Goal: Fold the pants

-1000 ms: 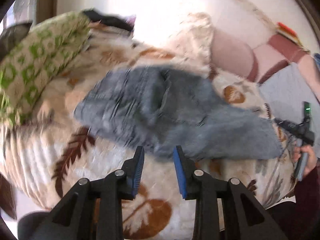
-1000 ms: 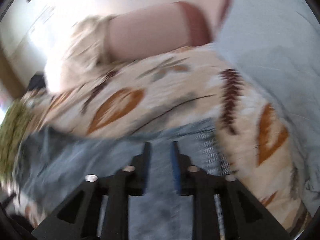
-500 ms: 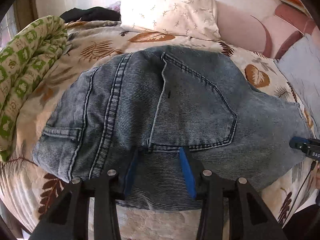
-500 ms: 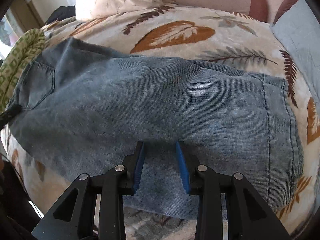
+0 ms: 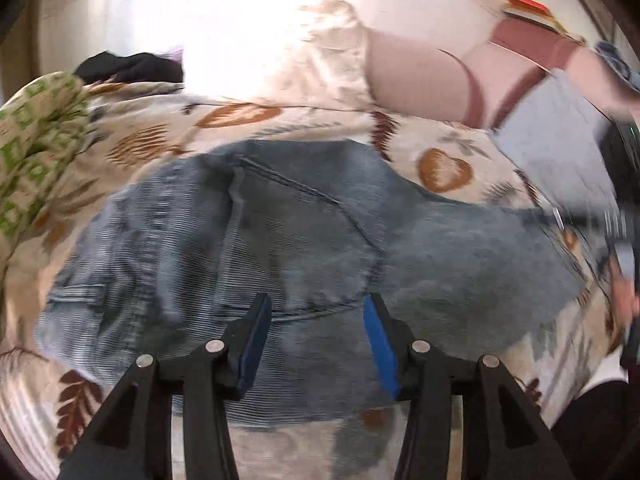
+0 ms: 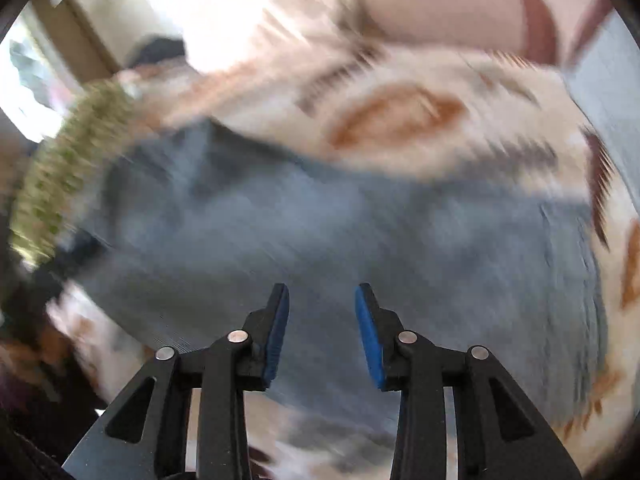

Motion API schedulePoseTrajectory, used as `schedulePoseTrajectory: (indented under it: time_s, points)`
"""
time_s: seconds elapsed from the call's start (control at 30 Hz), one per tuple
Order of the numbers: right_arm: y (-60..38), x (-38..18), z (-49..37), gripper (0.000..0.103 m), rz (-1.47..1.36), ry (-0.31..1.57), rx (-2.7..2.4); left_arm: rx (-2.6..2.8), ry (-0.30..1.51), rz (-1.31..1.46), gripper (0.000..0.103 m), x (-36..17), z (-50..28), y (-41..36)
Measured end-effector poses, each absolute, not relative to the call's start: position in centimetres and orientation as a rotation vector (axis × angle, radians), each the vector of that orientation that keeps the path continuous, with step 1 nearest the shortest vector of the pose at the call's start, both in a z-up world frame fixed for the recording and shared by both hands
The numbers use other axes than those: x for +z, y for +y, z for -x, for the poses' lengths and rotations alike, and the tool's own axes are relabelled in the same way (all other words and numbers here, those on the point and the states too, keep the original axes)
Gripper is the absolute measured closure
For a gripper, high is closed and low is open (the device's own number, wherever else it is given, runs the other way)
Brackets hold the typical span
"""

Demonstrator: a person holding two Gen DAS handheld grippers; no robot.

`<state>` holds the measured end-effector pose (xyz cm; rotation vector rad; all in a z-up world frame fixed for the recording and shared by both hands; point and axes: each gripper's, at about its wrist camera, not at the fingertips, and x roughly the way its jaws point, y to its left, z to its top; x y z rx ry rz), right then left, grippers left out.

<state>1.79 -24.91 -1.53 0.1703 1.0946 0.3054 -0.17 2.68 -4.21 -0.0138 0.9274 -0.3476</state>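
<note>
Both grippers are spread open and empty: left gripper (image 5: 316, 308) and right gripper (image 6: 322, 298) hang above the folded jeans (image 5: 280, 248), lying mid-bedspread (image 5: 460, 148) toward its near edge.

Both views were bright with daylight, blown out to white at the top where the wall (image 5: 208, 12) and pillow (image 5: 320, 52) lost all detail. Motion blur smeared the right wrist view heavily: the leaf-print bedspread (image 6: 400, 116) and jeans (image 6: 320, 220) were streaked, only the black fingers (image 6: 276, 320) stayed sharp. The left wrist view was softer than sharp, worst toward its right edge. Fisheye distortion bowed everything, with dark vignetted corners. Shadows were faint.
</note>
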Motion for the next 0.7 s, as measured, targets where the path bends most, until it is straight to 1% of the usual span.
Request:
schedulePoseTrajectory:
  time_s: [0.03,0.07,0.1,0.23,0.43,0.6,0.63,0.67,0.7]
  points:
    - [-24.2,-0.9,-2.8,0.062,-0.189,1.078,0.342,-0.362,0.931,0.006,0.052,-4.3,0.3,2.4]
    - [-23.2,-0.4,-4.2,0.056,-0.202,1.076,0.381,-0.37,0.937,-0.007,0.052,-4.5,0.4,2.1]
    - [-22.4,-0.3,-5.3,0.055,-0.208,1.081,0.411,-0.374,0.942,-0.023,0.052,-4.8,0.4,1.8]
    - [-18.9,-0.7,-10.1,0.055,-0.22,1.109,0.512,-0.38,1.036,-0.015,0.052,-6.6,-0.5,1.9]
    - [-14.9,-3.6,-16.4,0.055,-0.231,1.201,0.574,-0.396,1.036,-0.042,0.051,-6.9,-0.8,1.5]
    - [-13.1,-6.7,-19.2,0.053,-0.26,1.358,0.662,-0.408,1.042,-0.038,0.045,-6.8,-0.9,1.3]
    - [-12.8,-7.4,-19.4,0.053,-0.282,1.405,0.705,-0.411,1.046,-0.028,0.045,-6.8,-1.0,1.4]
    - [-12.4,-7.7,-19.4,0.057,-0.287,1.425,0.727,-0.412,1.05,-0.017,0.045,-6.7,-1.1,1.5]
    - [-12.0,-7.7,-19.4,0.065,-0.273,1.423,0.727,-0.415,1.053,-0.004,0.045,-6.6,-1.1,1.8]
